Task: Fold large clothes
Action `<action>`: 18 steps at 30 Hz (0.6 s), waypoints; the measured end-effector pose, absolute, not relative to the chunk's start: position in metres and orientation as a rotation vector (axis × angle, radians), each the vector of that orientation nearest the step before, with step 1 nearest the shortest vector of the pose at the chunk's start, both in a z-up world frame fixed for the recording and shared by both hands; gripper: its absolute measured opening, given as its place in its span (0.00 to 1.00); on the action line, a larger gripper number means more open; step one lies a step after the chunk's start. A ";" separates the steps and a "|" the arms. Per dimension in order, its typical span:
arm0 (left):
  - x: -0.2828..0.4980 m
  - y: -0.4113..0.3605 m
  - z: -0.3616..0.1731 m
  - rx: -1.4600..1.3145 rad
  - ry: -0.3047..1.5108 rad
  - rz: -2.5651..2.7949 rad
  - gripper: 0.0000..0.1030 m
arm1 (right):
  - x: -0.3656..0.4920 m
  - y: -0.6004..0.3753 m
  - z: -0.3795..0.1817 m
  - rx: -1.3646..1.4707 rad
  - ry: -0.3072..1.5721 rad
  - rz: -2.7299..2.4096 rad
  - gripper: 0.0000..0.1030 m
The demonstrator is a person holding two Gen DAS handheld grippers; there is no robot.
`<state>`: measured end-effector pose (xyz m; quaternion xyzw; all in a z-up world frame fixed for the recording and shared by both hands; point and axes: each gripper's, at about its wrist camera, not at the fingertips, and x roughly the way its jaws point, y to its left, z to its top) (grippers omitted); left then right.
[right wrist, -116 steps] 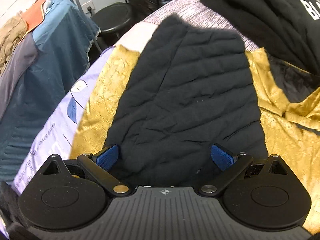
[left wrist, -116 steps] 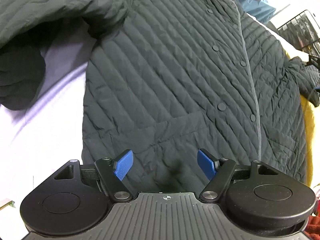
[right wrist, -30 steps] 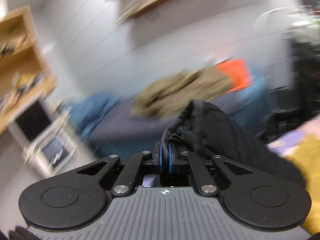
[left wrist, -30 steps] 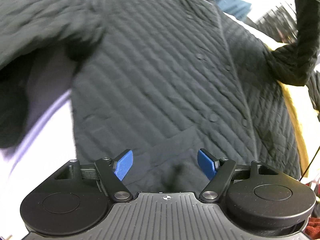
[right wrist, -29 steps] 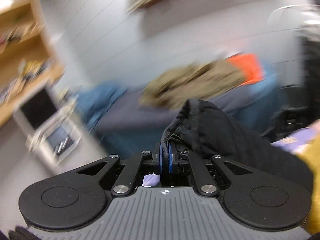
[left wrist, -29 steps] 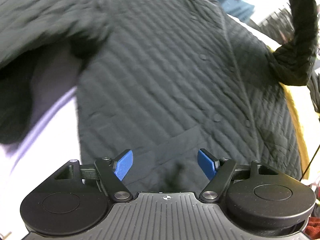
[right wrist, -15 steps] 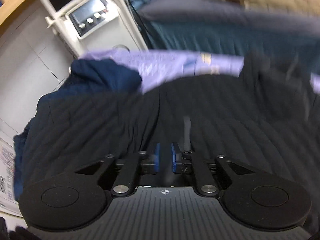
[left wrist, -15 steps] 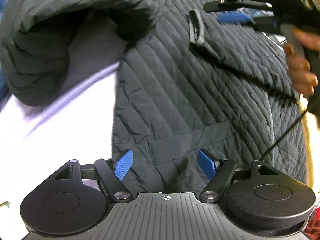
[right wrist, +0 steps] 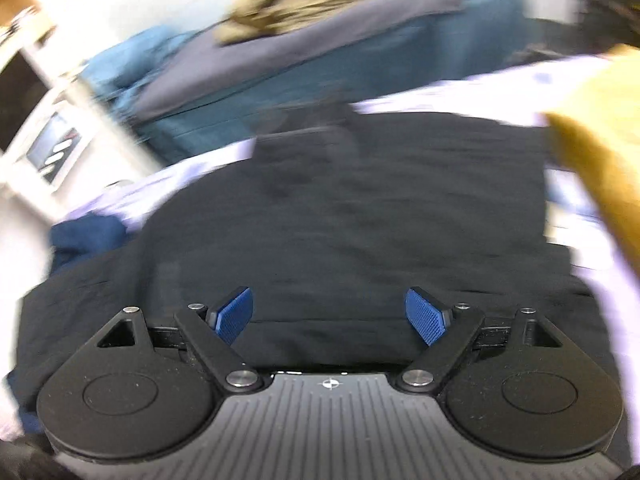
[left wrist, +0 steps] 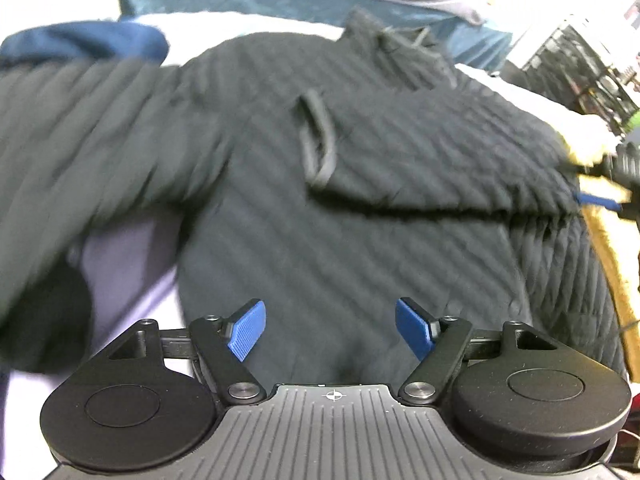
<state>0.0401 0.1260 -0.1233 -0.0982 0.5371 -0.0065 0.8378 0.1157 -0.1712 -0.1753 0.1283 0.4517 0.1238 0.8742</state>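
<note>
My left camera rides just behind my left gripper (left wrist: 330, 330) and looks steeply down and forward along its blue fingers, close over the dark quilted jacket (left wrist: 360, 208) from the hem end toward the collar. My right camera sits behind my right gripper (right wrist: 332, 320), tilted down less steeply, looking across the same jacket (right wrist: 360, 220) toward the blue-covered furniture (right wrist: 280, 76) beyond. Both views share the jacket, the lilac sheet (left wrist: 120, 264) under it and that blue backdrop.
</note>
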 end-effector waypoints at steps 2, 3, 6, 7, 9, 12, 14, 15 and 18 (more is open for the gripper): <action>0.058 0.120 -0.120 -0.194 1.121 -0.038 1.00 | 0.108 -0.203 -0.178 0.256 0.934 0.174 0.83; 0.067 0.117 -0.120 -0.186 1.113 -0.048 1.00 | 0.105 -0.218 -0.180 0.252 0.932 0.130 0.83; 0.096 0.104 -0.120 -0.160 1.093 -0.057 1.00 | 0.100 -0.247 -0.182 0.273 0.927 0.064 0.81; 0.106 0.100 -0.121 -0.154 1.087 -0.057 1.00 | 0.101 -0.250 -0.182 0.280 0.920 0.056 0.80; 0.124 0.093 -0.124 -0.149 1.084 -0.057 1.00 | 0.105 -0.248 -0.179 0.272 0.898 0.057 0.80; 0.150 0.079 -0.134 -0.132 1.110 -0.047 1.00 | 0.117 -0.231 -0.175 0.208 0.869 0.101 0.81; 0.164 0.071 -0.147 -0.114 1.146 -0.039 1.00 | 0.126 -0.214 -0.174 0.141 0.860 0.153 0.85; 0.171 0.068 -0.154 -0.104 1.171 -0.029 1.00 | 0.132 -0.203 -0.175 0.104 0.859 0.184 0.87; 0.185 0.068 -0.183 -0.103 1.258 0.023 1.00 | 0.155 -0.175 -0.192 0.020 0.908 0.266 0.99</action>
